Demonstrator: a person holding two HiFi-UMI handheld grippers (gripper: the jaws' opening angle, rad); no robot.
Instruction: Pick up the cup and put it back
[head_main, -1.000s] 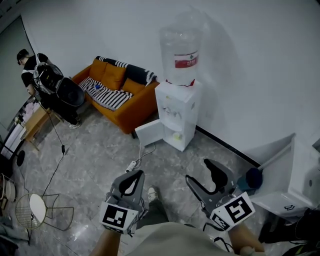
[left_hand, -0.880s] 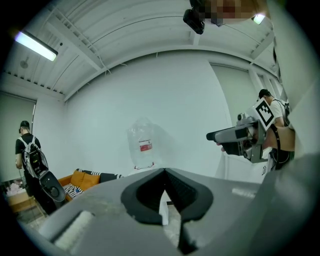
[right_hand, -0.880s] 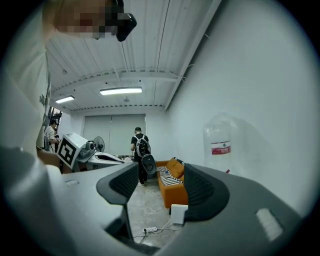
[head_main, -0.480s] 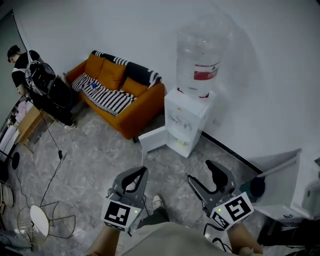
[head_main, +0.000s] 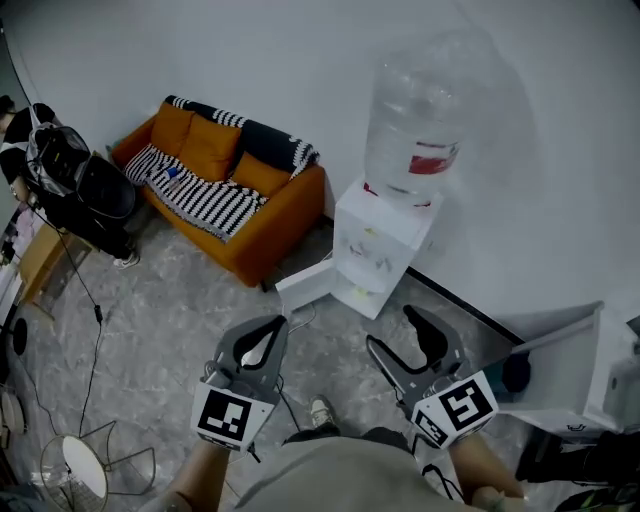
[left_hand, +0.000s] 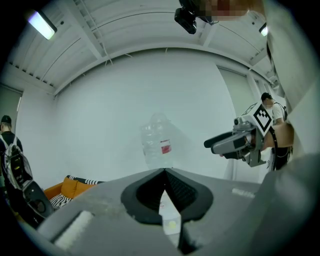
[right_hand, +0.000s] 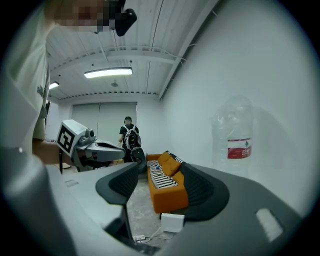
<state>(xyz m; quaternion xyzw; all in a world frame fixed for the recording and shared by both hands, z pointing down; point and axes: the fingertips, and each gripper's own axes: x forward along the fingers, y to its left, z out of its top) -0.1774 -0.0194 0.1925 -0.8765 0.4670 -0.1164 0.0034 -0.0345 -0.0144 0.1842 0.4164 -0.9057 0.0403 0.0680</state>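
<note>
A white water dispenser (head_main: 385, 235) with a big clear bottle (head_main: 420, 130) stands against the wall ahead. Its lower door (head_main: 303, 285) hangs open. A small pale yellow thing (head_main: 346, 293) sits in the lower compartment; it is too small to tell whether it is the cup. My left gripper (head_main: 268, 330) is held out toward the dispenser, shut with nothing in it; its tips meet in the left gripper view (left_hand: 165, 171). My right gripper (head_main: 392, 332) is beside it, open and empty, its jaws apart in the right gripper view (right_hand: 159, 167).
An orange sofa (head_main: 275, 215) with a striped blanket stands left of the dispenser. A person with a backpack (head_main: 60, 160) is at the far left. A white cabinet (head_main: 590, 380) is at the right. A cable and power strip (head_main: 292, 325) lie on the floor. A wire stool (head_main: 85, 480) is at the lower left.
Both grippers have travelled forward together and the dispenser now stands nearer and larger. The sofa and the person have slid toward the left edge. Neither gripper's jaws have changed.
</note>
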